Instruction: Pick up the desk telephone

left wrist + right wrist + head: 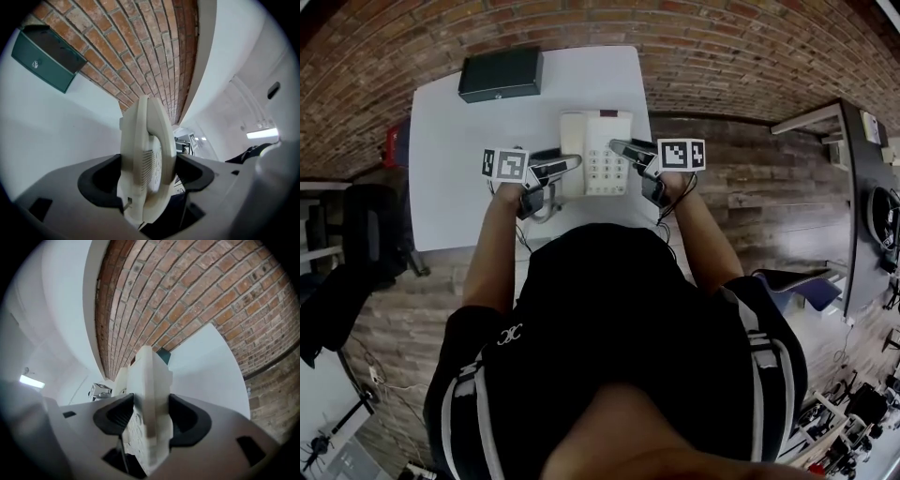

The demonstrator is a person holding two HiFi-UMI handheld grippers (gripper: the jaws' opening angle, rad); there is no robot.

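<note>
My left gripper (567,166) and right gripper (625,148) were clamped on the phone's (598,131) sides. Lifting it off the surface (459,187) apparently remained.

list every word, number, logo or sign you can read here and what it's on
No text reads clearly in any view.
Desk telephone: keypad markings, too small to read.
Dark green box: a small pale emblem, too blurred to read.
Marker cubes on the left gripper and right gripper: black and white square patterns, no words.
Person's black top: a small white emblem near the shoulder, not legible.
</note>
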